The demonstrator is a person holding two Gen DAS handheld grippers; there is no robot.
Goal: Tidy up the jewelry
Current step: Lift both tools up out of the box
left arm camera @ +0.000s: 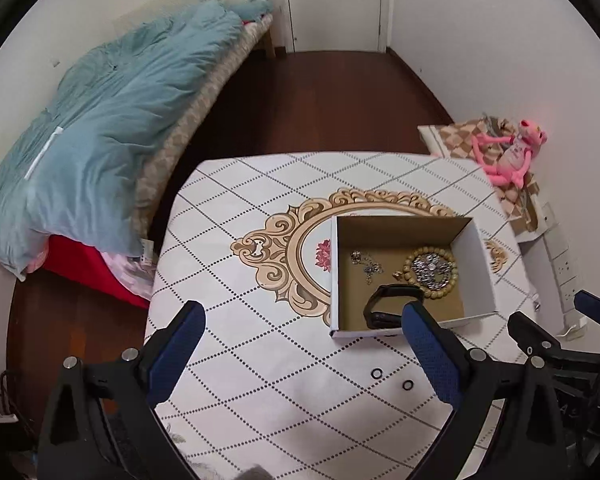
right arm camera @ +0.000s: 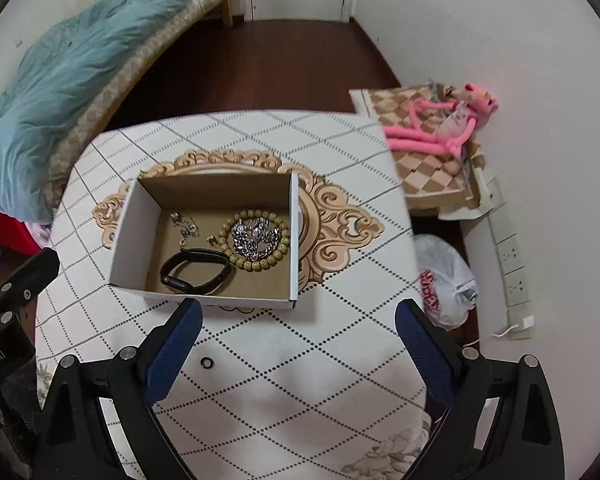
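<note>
Hovering over the desk (left arm camera: 260, 360) I had both claws empty: left claw (left arm camera: 304, 348) spread wide, right claw (right arm camera: 300, 344) spread wide too, nothing between the blue textured pads. Most jewelry already sat in the cardboard box (right arm camera: 128, 236), a shallow open tray with white outer walls and plain brown inside, set on the desk's far half. Inside it lay a thin silver chain (right arm camera: 186, 226) in a loose tangle, a round bracelet of tan wooden beads (right arm camera: 260, 266), a heap of chunky shiny metal links (right arm camera: 252, 240) piled within that bead circle, a small gold bit (right arm camera: 211, 240) just beside it, and a black rubbery wristband (right arm camera: 196, 272) curled at the near wall. Left to do, as I judged: two small black rings (left arm camera: 392, 378) were out on the desk, near side of the box, close together, between box and claws; the right view showed only one. They looked tiny, hard, flat-lying, likely fiddly to pinch. Desk cover was smooth white with a dotted diamond grid and a beige scroll ornament.
</note>
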